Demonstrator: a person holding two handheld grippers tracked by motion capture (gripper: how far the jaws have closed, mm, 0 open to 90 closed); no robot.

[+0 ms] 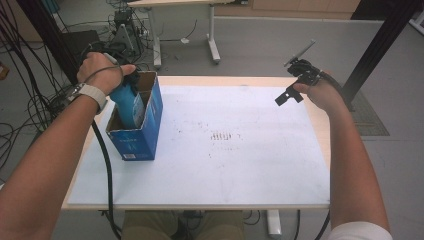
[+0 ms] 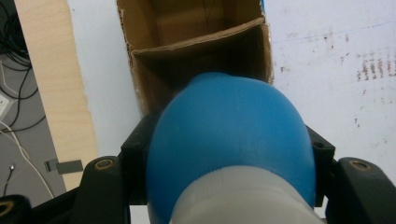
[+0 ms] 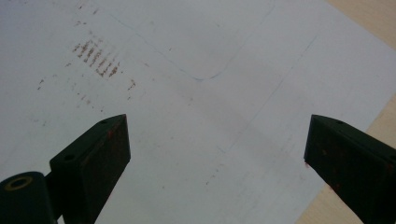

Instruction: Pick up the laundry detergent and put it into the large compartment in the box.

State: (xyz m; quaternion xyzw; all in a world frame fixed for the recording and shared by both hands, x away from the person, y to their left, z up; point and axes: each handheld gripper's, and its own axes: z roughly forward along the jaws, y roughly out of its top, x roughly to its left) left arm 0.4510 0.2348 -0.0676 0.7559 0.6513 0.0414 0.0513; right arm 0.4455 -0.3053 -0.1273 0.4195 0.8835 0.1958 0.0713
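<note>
Blue bottle (image 2: 231, 149) sitting clenched in left gripper (image 2: 229, 158), hanging partly inside open cardboard box (image 1: 145, 125) at table's (image 1: 300, 197) left side. Right gripper (image 3: 217, 154) hovering over white sheet (image 1: 240, 150) near far right corner, jaws spread wide w/ nothing btwn.

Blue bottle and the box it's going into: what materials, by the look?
Bottle: likely plastic, smooth blue satin body with soft highlights and a paler, translucent-looking band nearest the camera. Box: corrugated cardboard, raw brown inside with a ragged fluted edge, blue printed outside. Table sheet: seems matte white paper or board, scuffed with rusty marks.
</note>
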